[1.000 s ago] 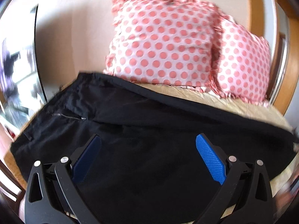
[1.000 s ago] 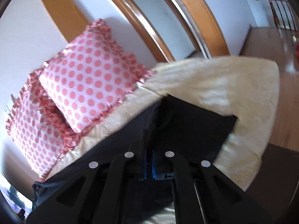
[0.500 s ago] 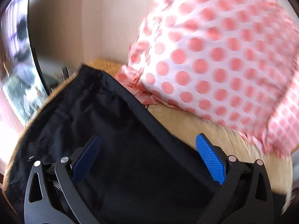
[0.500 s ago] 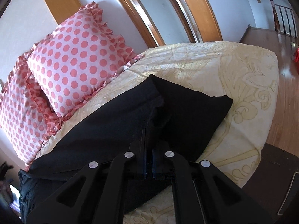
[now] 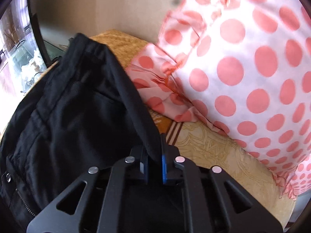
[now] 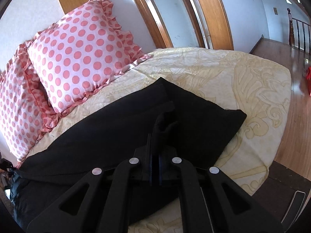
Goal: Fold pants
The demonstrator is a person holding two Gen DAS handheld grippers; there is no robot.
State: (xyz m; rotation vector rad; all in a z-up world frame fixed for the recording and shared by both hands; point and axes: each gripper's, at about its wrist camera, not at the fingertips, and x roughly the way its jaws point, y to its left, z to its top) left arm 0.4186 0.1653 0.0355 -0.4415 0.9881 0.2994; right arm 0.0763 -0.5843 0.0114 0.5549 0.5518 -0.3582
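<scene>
In the left wrist view, the black fabric pants (image 5: 73,120) fill the frame from nine to six o'clock on the cream patterned bedspread (image 5: 217,155), and the left gripper (image 5: 153,163) is clamped on their far edge; a pink polka-dot ruffled pillow (image 5: 243,68) sits at two o'clock. In the right wrist view, the right gripper (image 6: 155,155) pinches a raised fold of the pants (image 6: 116,132), another polka-dot pillow (image 6: 81,52) at ten o'clock.

A home bedroom: bed (image 6: 252,81), polka-dot pillows (image 6: 81,52), wooden door frames (image 6: 210,15).
</scene>
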